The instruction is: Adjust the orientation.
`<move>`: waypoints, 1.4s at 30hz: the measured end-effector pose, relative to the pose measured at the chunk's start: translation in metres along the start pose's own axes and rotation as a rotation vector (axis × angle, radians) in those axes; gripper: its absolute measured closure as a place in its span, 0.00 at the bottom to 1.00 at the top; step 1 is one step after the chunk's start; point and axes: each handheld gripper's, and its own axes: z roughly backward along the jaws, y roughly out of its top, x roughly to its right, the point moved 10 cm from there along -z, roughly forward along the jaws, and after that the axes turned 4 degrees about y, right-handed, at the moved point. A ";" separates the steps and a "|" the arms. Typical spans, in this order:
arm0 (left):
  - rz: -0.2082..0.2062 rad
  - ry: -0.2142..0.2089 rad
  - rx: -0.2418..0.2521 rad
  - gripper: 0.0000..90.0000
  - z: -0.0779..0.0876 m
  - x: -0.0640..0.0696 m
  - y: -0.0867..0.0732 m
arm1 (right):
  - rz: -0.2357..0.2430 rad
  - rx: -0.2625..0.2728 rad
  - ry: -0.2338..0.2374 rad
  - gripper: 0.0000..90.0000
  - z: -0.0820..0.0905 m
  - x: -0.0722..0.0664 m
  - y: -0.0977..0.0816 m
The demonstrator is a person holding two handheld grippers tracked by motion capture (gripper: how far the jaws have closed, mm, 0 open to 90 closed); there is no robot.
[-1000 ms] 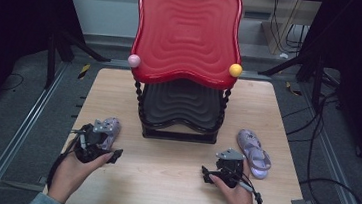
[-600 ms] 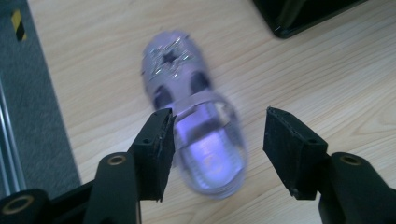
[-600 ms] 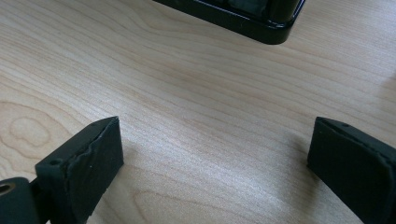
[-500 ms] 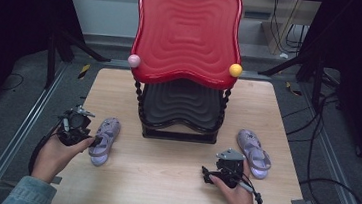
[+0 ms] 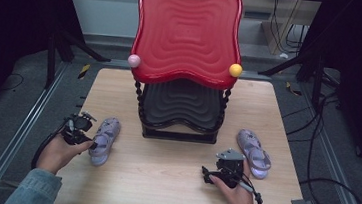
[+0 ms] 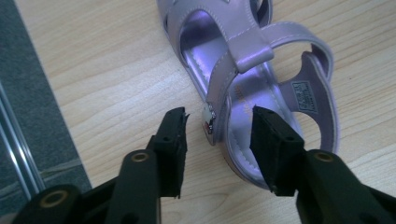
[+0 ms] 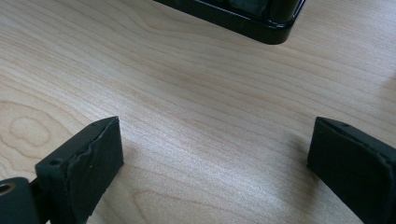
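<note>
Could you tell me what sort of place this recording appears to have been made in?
Probably a lab or studio set up for recording demonstrations, not a home: a wooden table stands on metal rails, dark stand legs flank it, and loose cables trail over grey carpet.

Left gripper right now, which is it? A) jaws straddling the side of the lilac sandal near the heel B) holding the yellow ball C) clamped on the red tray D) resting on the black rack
A: in the left gripper view the left gripper has one jaw outside and one jaw inside the edge of the lilac sandal, its pads not yet pressing.
</note>
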 end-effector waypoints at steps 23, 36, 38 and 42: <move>0.024 -0.027 -0.004 0.90 0.001 -0.002 -0.005 | 0.001 0.000 0.003 0.04 0.000 0.000 0.000; -0.208 -0.100 0.134 0.91 0.048 0.075 -0.004 | 0.002 0.000 0.003 0.04 0.000 0.000 0.000; -0.218 -0.111 0.138 0.91 0.047 0.083 -0.001 | 0.002 0.000 0.003 0.04 0.000 0.000 0.000; -0.268 -0.144 0.144 0.91 0.039 0.112 0.011 | 0.002 0.000 0.003 0.04 0.000 0.000 0.000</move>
